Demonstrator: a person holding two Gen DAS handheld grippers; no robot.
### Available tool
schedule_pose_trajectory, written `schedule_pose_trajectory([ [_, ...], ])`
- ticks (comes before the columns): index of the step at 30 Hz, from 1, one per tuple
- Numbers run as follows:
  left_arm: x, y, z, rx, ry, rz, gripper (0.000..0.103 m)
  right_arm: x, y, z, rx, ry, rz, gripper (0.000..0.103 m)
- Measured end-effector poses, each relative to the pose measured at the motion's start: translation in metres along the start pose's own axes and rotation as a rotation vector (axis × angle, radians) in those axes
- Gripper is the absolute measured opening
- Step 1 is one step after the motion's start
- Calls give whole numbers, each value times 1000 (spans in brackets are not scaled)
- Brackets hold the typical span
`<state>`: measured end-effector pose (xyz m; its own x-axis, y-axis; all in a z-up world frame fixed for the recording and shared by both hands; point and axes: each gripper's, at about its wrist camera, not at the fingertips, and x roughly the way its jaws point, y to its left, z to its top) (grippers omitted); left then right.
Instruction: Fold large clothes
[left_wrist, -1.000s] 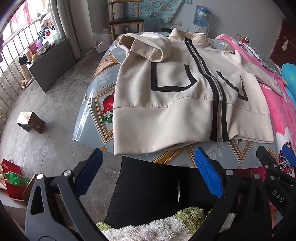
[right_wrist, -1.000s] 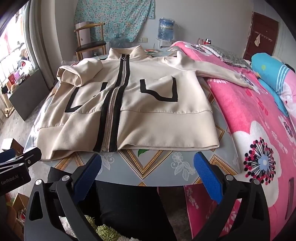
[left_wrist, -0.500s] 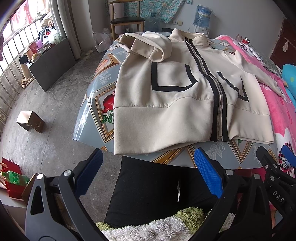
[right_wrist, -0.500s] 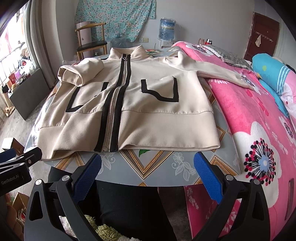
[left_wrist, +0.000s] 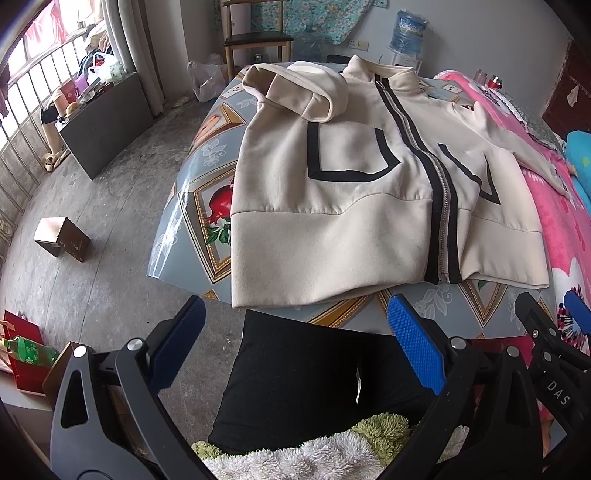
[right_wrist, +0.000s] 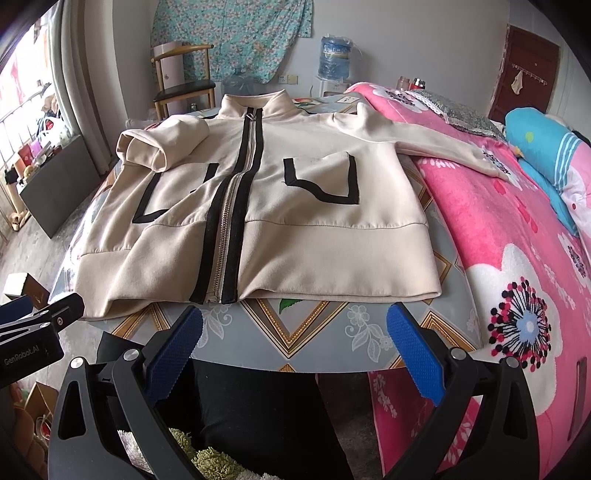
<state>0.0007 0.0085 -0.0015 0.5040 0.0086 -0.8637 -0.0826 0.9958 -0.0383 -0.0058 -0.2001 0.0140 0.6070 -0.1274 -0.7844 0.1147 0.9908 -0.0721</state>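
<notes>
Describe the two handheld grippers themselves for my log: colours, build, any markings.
Both match: the left gripper and right gripper have black, curved plastic arms with teardrop cut-outs and silver pivot screws, each finger faced with a blue pad of dimpled texture. White lettering "GenRobot.AI" shows on the left one's black body in the right wrist view, and "DAS" on the right one's in the left wrist view. No cables are visible.

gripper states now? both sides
Left gripper: open, holding nothing, short of the jacket.
Right gripper: open, holding nothing, short of the jacket hem.
</notes>
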Motion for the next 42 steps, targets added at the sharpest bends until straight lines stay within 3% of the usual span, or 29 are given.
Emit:
schedule_pose_trajectory([
  [24,5,3,7,-12,4,15,96,0,1,10,-12,-34,-16,97],
  [34,20,10,32,-4,-6,9,96,6,-3,32,-6,-66,-30,97],
  [39,28,24,55,5,-70,-5,96,12,-2,62,-12,-83,93,97],
  [42,36,37,73,16,-119,-29,96,18,6,96,-18,-89,248,97],
])
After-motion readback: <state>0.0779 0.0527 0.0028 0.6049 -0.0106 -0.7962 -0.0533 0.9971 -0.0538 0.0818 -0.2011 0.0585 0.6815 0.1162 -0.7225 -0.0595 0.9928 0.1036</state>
